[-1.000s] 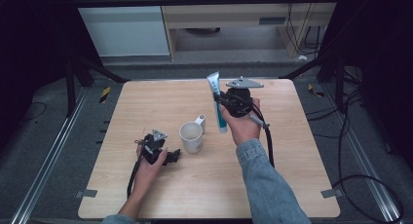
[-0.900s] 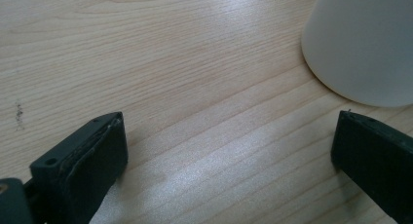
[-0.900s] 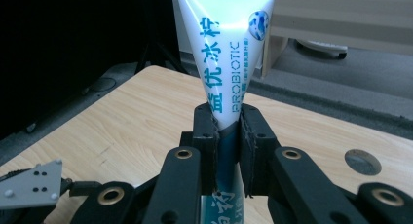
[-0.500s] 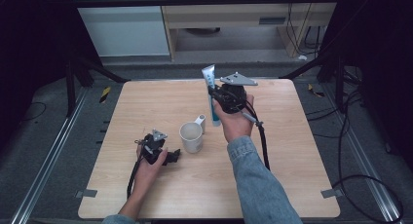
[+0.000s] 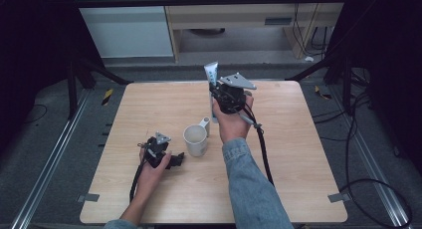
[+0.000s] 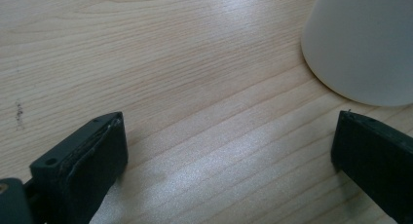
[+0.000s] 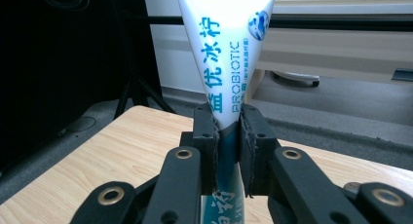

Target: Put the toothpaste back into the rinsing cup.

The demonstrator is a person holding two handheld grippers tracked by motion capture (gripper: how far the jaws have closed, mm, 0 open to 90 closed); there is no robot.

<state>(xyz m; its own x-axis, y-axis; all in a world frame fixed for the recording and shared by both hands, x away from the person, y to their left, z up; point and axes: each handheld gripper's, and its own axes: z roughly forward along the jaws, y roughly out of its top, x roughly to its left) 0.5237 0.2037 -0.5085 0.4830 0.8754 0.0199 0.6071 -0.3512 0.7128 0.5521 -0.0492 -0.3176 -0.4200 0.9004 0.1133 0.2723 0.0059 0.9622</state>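
Observation:
A white and blue toothpaste tube (image 5: 211, 74) stands upright in the air above the back of the table, with my right gripper (image 5: 219, 92) shut on its lower half. In the right gripper view the two pads squeeze the tube (image 7: 226, 53) flat between them. A white mug (image 5: 195, 139) sits near the table's middle, its handle pointing back right. My left gripper (image 5: 175, 159) rests low on the wood just left of the mug, jaws wide apart with nothing between them. The mug's wall (image 6: 363, 44) shows past the left gripper's far jaw.
The wooden table (image 5: 298, 154) has bare room at the right and front. A cable (image 5: 261, 144) trails from the right gripper across the table. Black stands and a shelf unit (image 5: 249, 20) lie beyond the far edge.
My right hand has carried the tube upward and toward the table's back, away from the mug. The left hand and the mug have stayed put.

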